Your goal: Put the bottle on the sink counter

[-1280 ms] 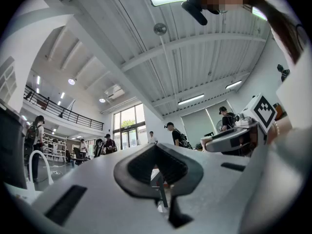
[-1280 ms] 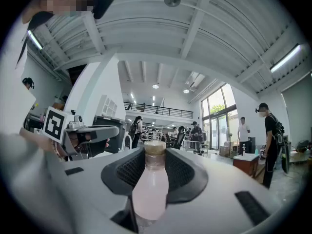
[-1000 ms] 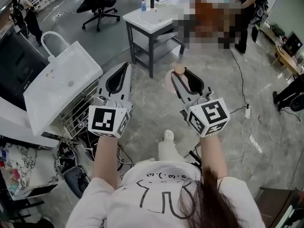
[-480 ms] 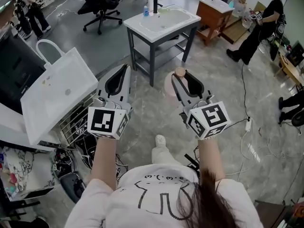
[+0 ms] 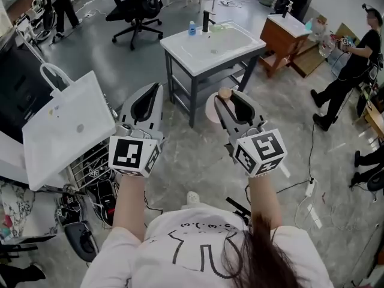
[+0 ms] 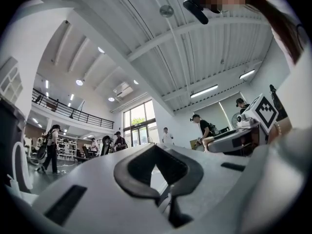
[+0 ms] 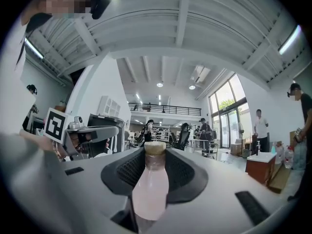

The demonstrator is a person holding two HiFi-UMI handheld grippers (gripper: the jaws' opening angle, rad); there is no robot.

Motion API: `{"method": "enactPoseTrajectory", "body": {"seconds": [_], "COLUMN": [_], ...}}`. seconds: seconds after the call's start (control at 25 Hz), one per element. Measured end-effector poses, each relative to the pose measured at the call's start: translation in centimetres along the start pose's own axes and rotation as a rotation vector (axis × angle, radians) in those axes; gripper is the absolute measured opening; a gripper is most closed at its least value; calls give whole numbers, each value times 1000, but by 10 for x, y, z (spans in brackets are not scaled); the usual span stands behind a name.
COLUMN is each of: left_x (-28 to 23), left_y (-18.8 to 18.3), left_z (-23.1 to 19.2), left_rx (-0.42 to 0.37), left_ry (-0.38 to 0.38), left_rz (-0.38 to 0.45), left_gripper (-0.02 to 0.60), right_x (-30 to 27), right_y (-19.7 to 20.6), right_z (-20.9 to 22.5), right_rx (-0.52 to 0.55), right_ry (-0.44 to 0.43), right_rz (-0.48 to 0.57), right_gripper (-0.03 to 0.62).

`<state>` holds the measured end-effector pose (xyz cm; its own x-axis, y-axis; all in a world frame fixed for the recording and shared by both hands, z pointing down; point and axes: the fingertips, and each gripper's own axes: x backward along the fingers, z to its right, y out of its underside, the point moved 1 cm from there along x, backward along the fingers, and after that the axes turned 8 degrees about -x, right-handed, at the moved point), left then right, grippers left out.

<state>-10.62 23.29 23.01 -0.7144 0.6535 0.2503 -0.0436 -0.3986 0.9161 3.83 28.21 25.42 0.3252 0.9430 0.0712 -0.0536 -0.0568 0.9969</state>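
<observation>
1. Your right gripper (image 5: 235, 101) is clamped on the pale pink plastic bottle with a tan cap (image 7: 150, 179). It holds the bottle roughly upright, so it can land standing.
2. Your left gripper (image 5: 151, 95) has its jaws together on nothing.
3. The bottle hangs in the air, well short of the white sink bench on grey legs (image 5: 237, 39) ahead.
4. Cables cross the grey marbled floor (image 5: 198, 155), and people stand about the hall.
</observation>
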Motion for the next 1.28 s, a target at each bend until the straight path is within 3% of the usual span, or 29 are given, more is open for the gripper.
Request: {"method": "enactPoseTrajectory", "body": {"seconds": [0.24, 0.8, 1.28], "left_x": [-34, -110, -219], "left_y": [14, 54, 127], "left_z": [-2, -41, -137], "left_rx": [-16, -25, 14], "left_ry": [-17, -13, -41], "left_rz": [-13, -25, -40], "left_gripper": [9, 9, 9], "right_x": [-28, -97, -234], "right_y": [2, 15, 27], "right_z": [28, 81, 154], "right_rx": [1, -11, -25], "right_ry": [-38, -32, -4], "right_rz": [5, 6, -10], "right_gripper": [140, 140, 140]}}
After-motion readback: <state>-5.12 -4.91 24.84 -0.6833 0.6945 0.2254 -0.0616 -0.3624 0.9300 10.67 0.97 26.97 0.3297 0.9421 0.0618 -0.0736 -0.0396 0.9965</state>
